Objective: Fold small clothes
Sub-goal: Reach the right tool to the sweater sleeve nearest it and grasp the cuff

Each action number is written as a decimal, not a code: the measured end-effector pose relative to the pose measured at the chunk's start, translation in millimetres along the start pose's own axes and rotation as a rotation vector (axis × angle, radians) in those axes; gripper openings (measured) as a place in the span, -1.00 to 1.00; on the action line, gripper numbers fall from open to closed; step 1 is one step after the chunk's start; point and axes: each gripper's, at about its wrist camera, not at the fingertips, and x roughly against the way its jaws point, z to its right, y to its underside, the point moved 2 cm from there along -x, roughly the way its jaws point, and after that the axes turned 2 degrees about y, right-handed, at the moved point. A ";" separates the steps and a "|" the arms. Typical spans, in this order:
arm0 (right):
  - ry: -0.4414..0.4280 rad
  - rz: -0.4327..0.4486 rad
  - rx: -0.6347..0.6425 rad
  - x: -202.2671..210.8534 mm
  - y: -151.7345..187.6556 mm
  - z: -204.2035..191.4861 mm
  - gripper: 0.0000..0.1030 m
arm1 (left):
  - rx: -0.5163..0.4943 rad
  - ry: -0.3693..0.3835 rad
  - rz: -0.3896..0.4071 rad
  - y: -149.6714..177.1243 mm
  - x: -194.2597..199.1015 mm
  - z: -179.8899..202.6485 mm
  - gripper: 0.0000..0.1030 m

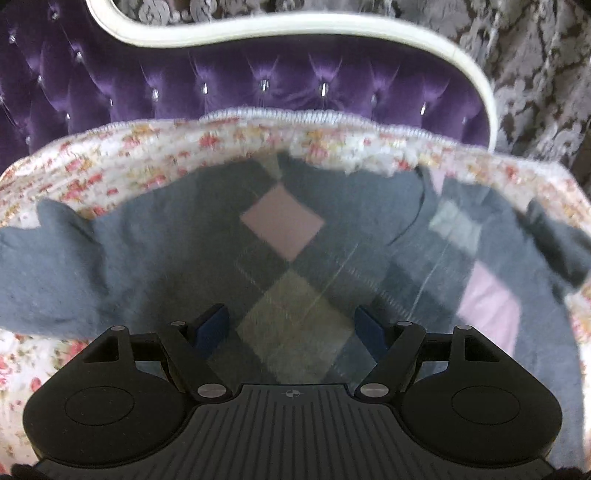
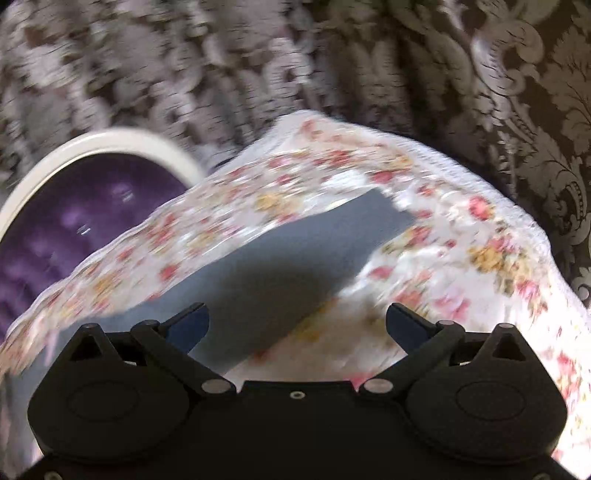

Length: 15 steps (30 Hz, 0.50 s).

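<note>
A small grey-blue argyle sweater [image 1: 280,236] with pink and olive diamonds lies spread on a floral bedspread [image 1: 110,173]. One sleeve [image 1: 48,258] reaches to the left. My left gripper [image 1: 291,328] hovers above the sweater's patterned front, jaws open, nothing between them. In the right wrist view a plain grey-blue sleeve [image 2: 295,254] stretches diagonally across the bedspread [image 2: 461,258]. My right gripper [image 2: 297,325] stands open over that sleeve's near part, its pads apart from the cloth. Both views are blurred.
A purple tufted headboard [image 1: 258,85] with a cream curved frame [image 1: 332,29] rises behind the bed. Grey damask curtains [image 2: 443,74] hang at the back and right. The bedspread's edge [image 2: 535,240] falls away on the right.
</note>
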 end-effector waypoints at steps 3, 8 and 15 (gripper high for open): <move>0.023 0.006 -0.060 -22.6 -7.9 12.9 0.95 | -0.091 -0.040 0.073 9.5 1.0 7.5 0.56; -0.010 0.040 -0.117 -42.4 -17.4 22.6 0.93 | -0.084 -0.027 0.156 25.1 5.4 5.9 0.70; 0.006 0.041 -0.107 -60.1 -35.0 27.7 -0.16 | -0.104 -0.016 0.149 20.3 -2.1 13.4 0.88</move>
